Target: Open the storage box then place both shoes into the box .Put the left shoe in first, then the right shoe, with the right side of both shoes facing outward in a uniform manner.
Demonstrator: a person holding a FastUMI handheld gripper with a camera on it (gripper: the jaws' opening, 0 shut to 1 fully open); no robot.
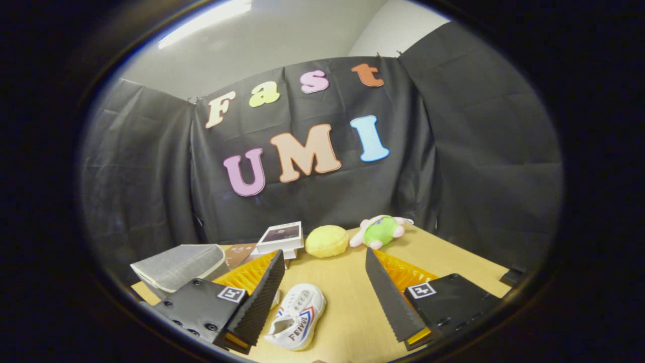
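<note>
From the gripper view I have the gripper (322, 267) hanging above a light wooden table (347, 312), its two fingers spread wide with nothing between them but bare tabletop. A small white shoe (297, 315) with red and blue side markings lies on the table just inside my left finger (262, 297), its toe pointing away from me, its opening toward me; the finger's edge overlaps the shoe's near side in the view, and I cannot tell whether they touch. I count one shoe here. Beyond the left finger a grey storage box (176, 267) with a mesh-like face sits at the table's left side, tilted in my view; I cannot tell whether it is open. Further back, near the black cloth wall, I see a small stack of books (279, 239), a round yellow plush (326, 241) just beside it, and a green and white plush toy (380, 231) to the right of that.
</note>
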